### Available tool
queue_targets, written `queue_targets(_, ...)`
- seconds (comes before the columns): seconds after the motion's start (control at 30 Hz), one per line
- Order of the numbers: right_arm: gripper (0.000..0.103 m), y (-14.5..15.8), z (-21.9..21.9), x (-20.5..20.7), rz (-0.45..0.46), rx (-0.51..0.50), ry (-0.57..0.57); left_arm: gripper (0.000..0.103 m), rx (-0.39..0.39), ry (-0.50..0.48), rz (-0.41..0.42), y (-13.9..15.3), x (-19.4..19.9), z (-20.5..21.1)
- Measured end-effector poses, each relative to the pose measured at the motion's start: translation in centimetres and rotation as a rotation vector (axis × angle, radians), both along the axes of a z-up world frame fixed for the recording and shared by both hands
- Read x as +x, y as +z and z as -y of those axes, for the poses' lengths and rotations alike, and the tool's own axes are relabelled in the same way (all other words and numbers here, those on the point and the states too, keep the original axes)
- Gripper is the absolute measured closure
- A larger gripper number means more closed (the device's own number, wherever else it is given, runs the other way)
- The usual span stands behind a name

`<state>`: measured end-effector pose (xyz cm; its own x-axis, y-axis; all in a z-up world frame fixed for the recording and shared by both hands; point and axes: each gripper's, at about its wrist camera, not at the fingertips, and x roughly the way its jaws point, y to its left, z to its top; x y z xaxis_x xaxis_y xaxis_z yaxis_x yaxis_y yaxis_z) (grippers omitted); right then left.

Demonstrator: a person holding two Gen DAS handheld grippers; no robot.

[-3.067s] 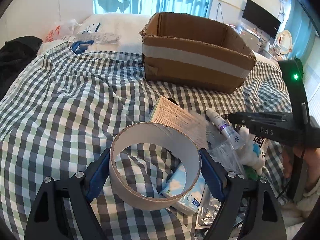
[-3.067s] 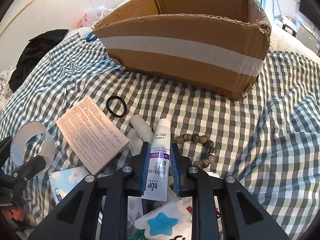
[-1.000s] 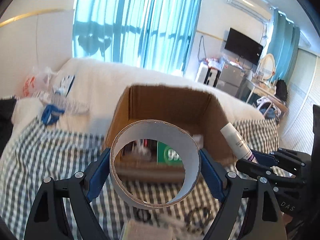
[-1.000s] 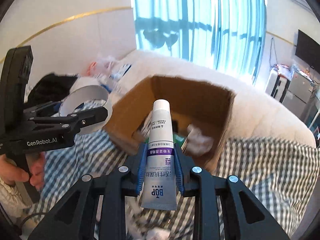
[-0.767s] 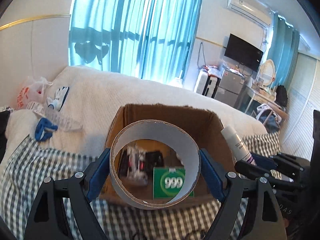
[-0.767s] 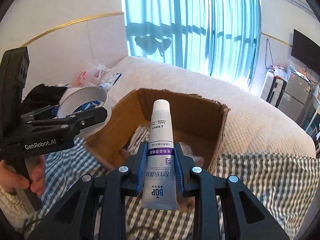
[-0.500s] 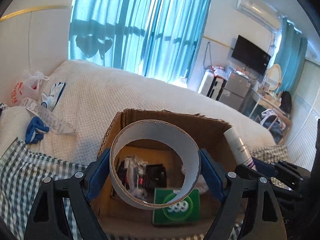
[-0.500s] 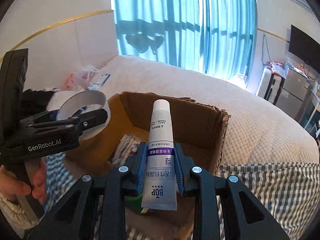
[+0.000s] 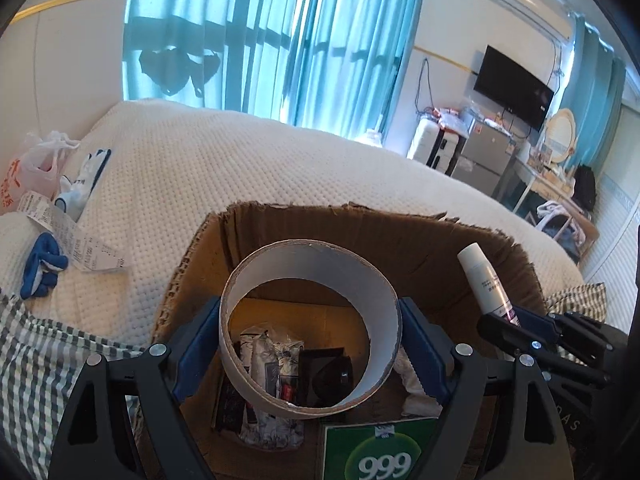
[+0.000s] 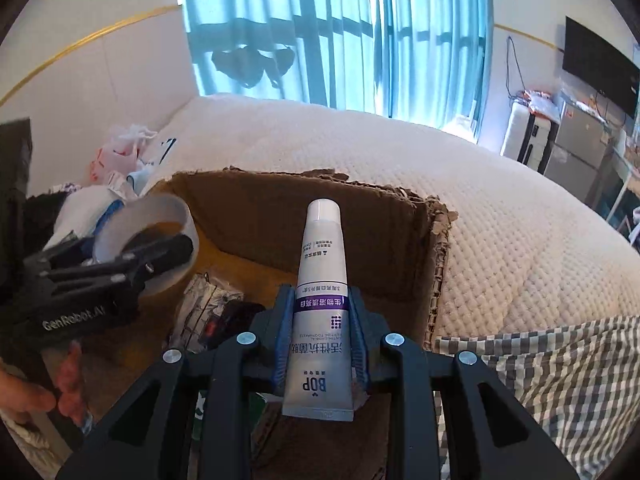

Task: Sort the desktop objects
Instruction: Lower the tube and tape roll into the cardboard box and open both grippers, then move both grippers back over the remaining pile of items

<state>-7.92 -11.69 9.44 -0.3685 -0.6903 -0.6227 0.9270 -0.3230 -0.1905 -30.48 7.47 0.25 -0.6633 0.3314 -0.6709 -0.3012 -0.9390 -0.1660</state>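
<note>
Above the cardboard box [image 9: 400, 240], a tape roll [image 9: 310, 332] is clamped in the left claw [image 9: 310, 340]; a toothpaste tube [image 10: 322, 304] is gripped by the right claw [image 10: 320, 340].

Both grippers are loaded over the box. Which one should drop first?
Left, probably: its tape roll hangs squarely over the box interior, while the right gripper's tube sits nearer the box's right wall.

Two grippers: left gripper [image 9: 310, 344] and right gripper [image 10: 320, 338]; one cardboard ring [image 9: 308, 276]; one white tube [image 10: 322, 280]; one cardboard box [image 9: 360, 228]; inside the box, one green carton [image 9: 376, 452] marked 999, one black item [image 9: 332, 372], some crumpled packets [image 9: 272, 364], number unclear; one television [image 9: 514, 86]; one blue glove [image 9: 40, 268]; one receipt strip [image 9: 76, 240].
</note>
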Motion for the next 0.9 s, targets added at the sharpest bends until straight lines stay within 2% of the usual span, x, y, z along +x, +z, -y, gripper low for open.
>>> queue_targets(0.07,0.040,0.3,-0.6,0.4,-0.020,-0.026,0.009,0.010,0.005,-0.005,0.038,-0.4,-0.4,-0.1)
queue_targets(0.1,0.039,0.6,-1.0,0.6,-0.030,-0.045,0.010,0.007,0.003,0.000,0.053,-0.4,-0.5,-0.1)
queue_targets(0.13,0.039,0.9,-1.5,1.0,-0.035,-0.060,0.006,0.002,-0.005,0.012,0.061,-0.5,-0.5,0.1)
queue_targets(0.3,0.039,2.1,-3.0,1.8,0.000,-0.072,-0.007,0.001,-0.017,0.034,0.067,0.0,0.9,1.1)
queue_targets(0.43,0.039,3.7,-5.5,3.5,0.009,-0.091,-0.008,0.001,-0.008,0.042,0.065,1.8,3.4,2.2)
queue_targets(0.47,0.039,4.1,-5.7,3.8,0.014,-0.092,-0.046,0.001,-0.008,0.045,0.063,2.2,3.9,2.5)
queue_targets(0.67,0.037,6.3,-10.2,7.7,-0.026,-0.101,-0.010,0.000,-0.017,0.038,0.049,5.4,9.1,4.3)
queue_targets(0.8,0.035,6.0,-13.1,9.9,-0.043,-0.069,0.019,0.000,-0.029,0.039,0.031,6.3,12.8,6.3)
queue_targets(0.9,0.035,4.5,-14.8,11.3,-0.070,-0.041,0.013,0.000,-0.036,0.054,0.037,5.7,15.3,7.8)
